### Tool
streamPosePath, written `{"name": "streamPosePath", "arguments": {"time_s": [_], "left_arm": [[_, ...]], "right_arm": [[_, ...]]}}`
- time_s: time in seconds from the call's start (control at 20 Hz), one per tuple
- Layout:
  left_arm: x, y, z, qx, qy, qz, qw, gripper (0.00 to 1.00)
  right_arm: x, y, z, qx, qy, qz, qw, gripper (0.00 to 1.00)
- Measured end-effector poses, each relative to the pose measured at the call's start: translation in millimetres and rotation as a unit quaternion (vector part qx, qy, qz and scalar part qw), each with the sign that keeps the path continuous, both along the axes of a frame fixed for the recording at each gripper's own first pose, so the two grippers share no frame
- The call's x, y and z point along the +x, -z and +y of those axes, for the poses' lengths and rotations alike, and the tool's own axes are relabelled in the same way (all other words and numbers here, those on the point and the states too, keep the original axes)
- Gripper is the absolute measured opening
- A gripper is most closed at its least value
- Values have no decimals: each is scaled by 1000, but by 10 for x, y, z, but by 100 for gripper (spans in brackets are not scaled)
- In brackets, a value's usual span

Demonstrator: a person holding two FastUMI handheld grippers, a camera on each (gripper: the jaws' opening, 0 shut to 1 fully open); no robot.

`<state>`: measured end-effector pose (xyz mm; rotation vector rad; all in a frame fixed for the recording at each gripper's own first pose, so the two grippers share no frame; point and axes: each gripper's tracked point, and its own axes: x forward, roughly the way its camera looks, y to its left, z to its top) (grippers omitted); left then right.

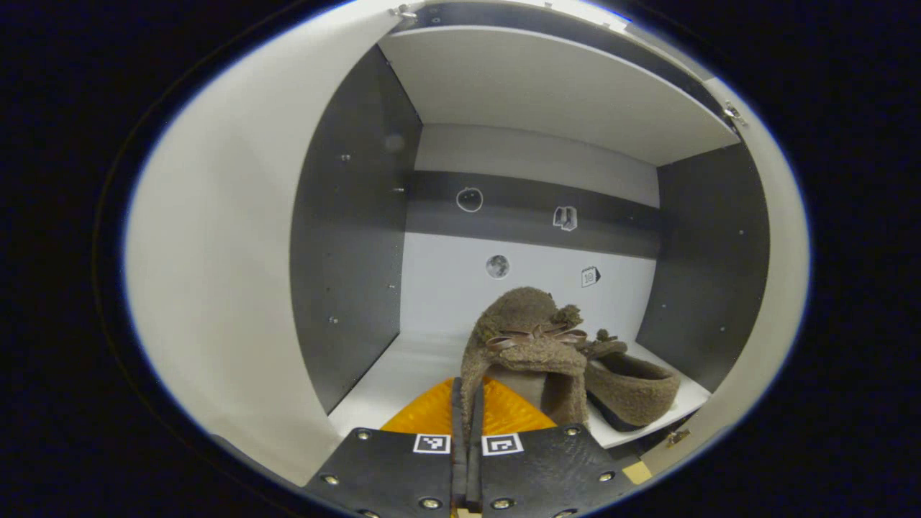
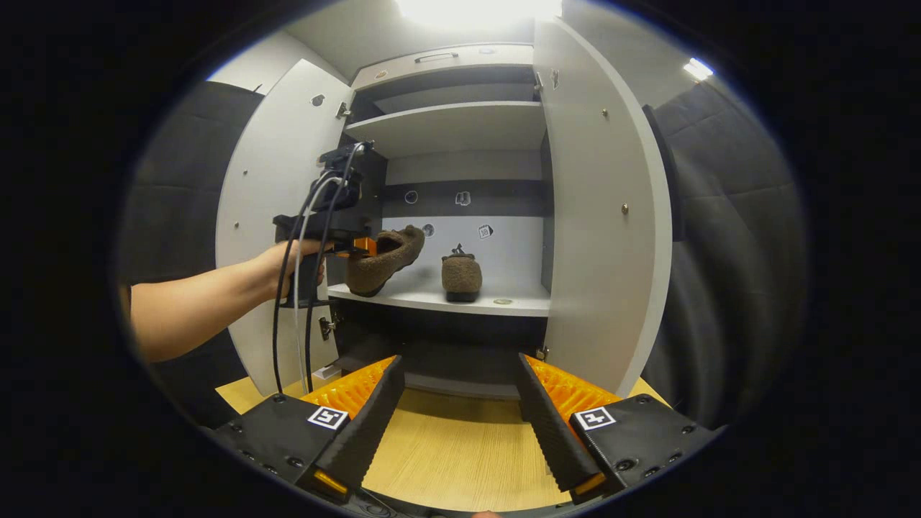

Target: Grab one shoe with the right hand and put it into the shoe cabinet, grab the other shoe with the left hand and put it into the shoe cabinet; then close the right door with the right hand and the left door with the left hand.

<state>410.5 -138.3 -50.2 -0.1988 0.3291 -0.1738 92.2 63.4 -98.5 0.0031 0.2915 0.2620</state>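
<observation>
The left gripper (image 1: pixel 468 421) is clamped on the heel of a fuzzy brown slipper shoe (image 1: pixel 529 345), held tilted above the white shelf (image 2: pixel 432 297) near its left edge. The right gripper (image 2: pixel 460 414) hangs wide open and empty. A second matching slipper (image 2: pixel 460 277) sits mid-shelf. So: two shoes, one placed, one arriving; two white doors (image 2: pixel 604 216), both open.
</observation>
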Motion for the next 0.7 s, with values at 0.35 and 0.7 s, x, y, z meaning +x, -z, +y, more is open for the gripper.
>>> {"name": "streamPosePath", "arguments": {"time_s": [0.35, 0.7], "left_arm": [[418, 347, -122, 7, -3, 70, 998, 1], [277, -64, -125, 62, 22, 14, 998, 77]], "right_arm": [[53, 122, -54, 0, 3, 11, 1000, 98], [55, 18, -138, 7, 10, -2, 1000, 97]]}}
